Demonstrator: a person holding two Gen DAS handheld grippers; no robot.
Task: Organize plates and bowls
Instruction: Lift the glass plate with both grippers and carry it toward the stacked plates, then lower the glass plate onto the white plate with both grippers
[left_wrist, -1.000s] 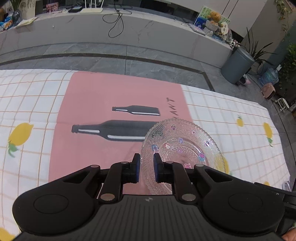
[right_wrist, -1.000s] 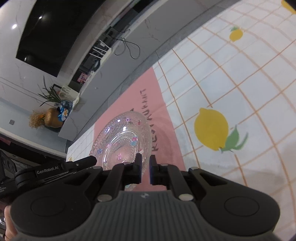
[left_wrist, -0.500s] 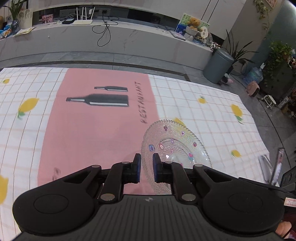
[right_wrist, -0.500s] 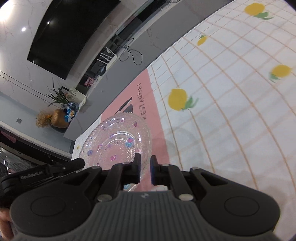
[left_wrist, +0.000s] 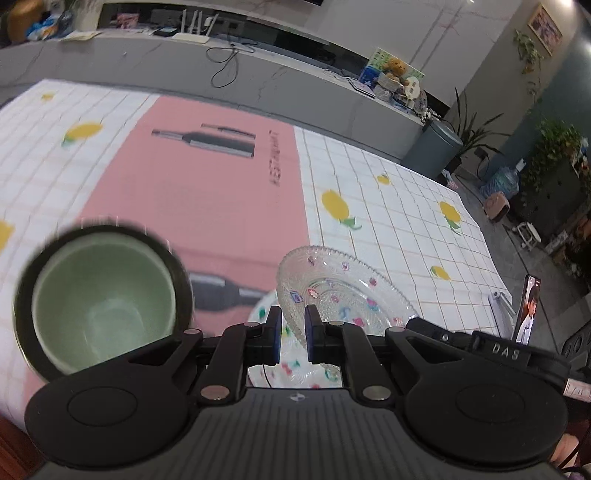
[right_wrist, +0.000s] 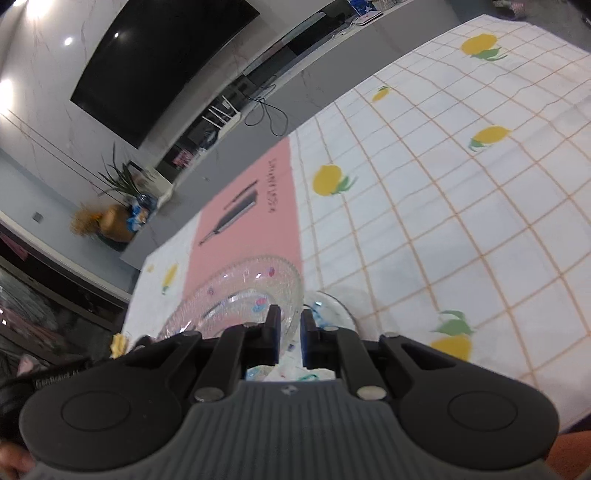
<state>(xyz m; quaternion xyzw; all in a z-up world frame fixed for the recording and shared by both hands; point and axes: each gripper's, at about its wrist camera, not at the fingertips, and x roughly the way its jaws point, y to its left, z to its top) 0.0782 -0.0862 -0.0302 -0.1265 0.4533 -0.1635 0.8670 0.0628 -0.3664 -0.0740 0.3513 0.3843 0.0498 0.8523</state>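
Observation:
A clear glass plate (left_wrist: 343, 291) with small coloured stickers hangs tilted just above the table, held by both grippers. My left gripper (left_wrist: 293, 328) is shut on its near-left rim. My right gripper (right_wrist: 289, 326) is shut on the opposite rim of the glass plate (right_wrist: 236, 291). Under it lies a white dish with a coloured pattern (left_wrist: 295, 369), also seen in the right wrist view as a round white rim (right_wrist: 334, 308). A green bowl with a dark rim (left_wrist: 99, 295) stands upright to the left of my left gripper.
The table wears a lemon-print checked cloth (left_wrist: 388, 229) with a pink panel (left_wrist: 192, 199). A phone on a stand (left_wrist: 530, 310) is at the table's right edge. Beyond the far edge are a grey counter, a bin and plants.
Both grippers carried the glass plate across the table toward its near side. The green bowl and the patterned white dish have come into view beneath and beside it.

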